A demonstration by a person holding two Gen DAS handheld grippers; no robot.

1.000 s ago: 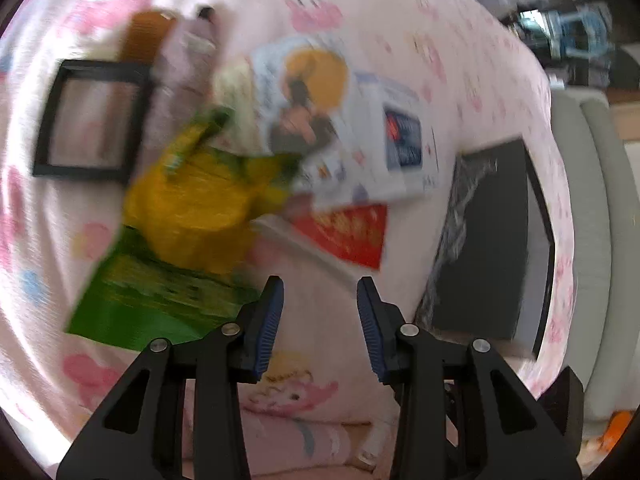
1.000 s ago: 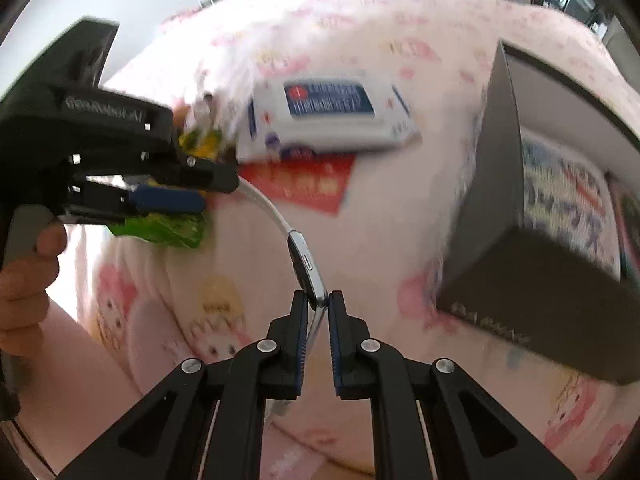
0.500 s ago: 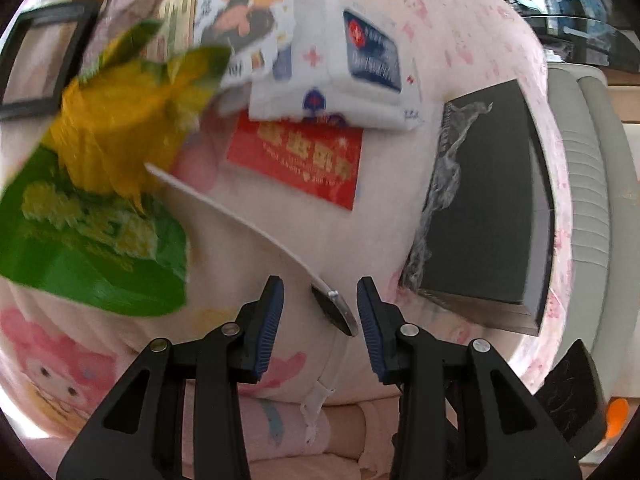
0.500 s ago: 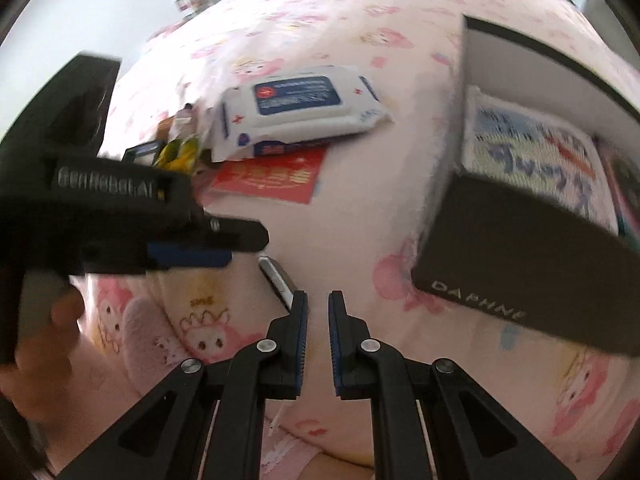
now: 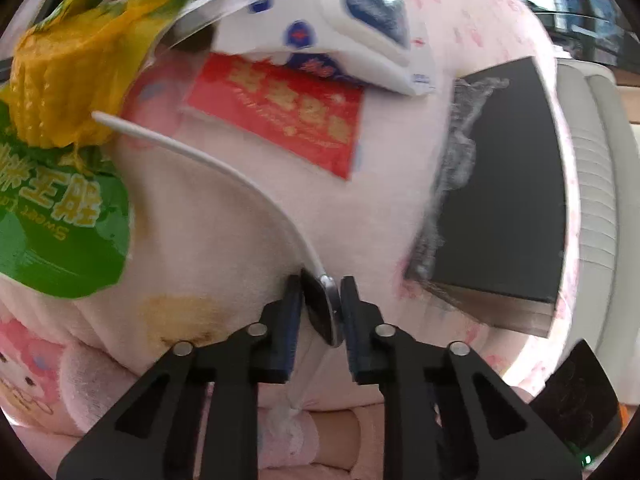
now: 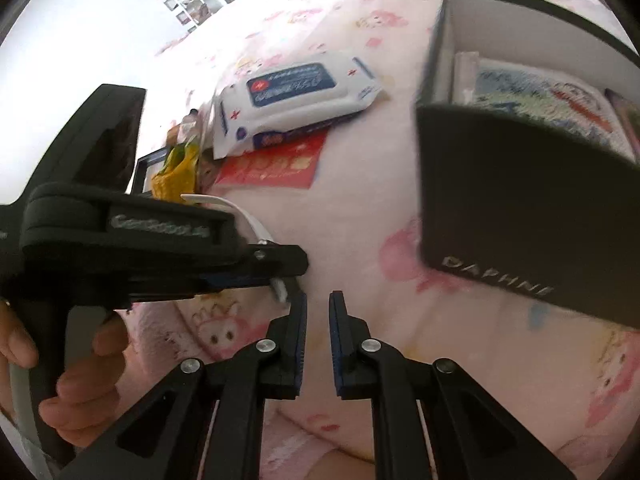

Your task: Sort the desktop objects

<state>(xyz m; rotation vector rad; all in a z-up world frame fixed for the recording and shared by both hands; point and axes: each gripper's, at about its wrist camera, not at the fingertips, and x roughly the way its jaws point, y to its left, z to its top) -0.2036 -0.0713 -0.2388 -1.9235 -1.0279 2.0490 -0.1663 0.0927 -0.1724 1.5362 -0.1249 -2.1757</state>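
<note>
A watch (image 5: 322, 304) with a dark face, a silver rim and a white strap (image 5: 224, 164) lies near the front edge of the pink cartoon-print cloth (image 5: 224, 240). My left gripper (image 5: 318, 300) is closing its jaws on the watch body, and the blue pads touch both its sides. In the right wrist view the left gripper (image 6: 286, 276) reaches in from the left, with the watch (image 6: 280, 290) at its tips. My right gripper (image 6: 318, 304) is shut just to the right of the watch and has nothing between its pads.
A green and yellow corn snack bag (image 5: 60, 200), a red envelope (image 5: 280, 116) and a wet wipes pack (image 5: 360, 28) lie behind the watch. An open black box (image 6: 520, 216) holding flat packets stands at the right. A hand (image 6: 80, 392) holds the left gripper's handle.
The left gripper came down and forward to the watch and its jaws closed around the body. The watch, earlier between the right gripper's fingers, is now just outside them on the left.
</note>
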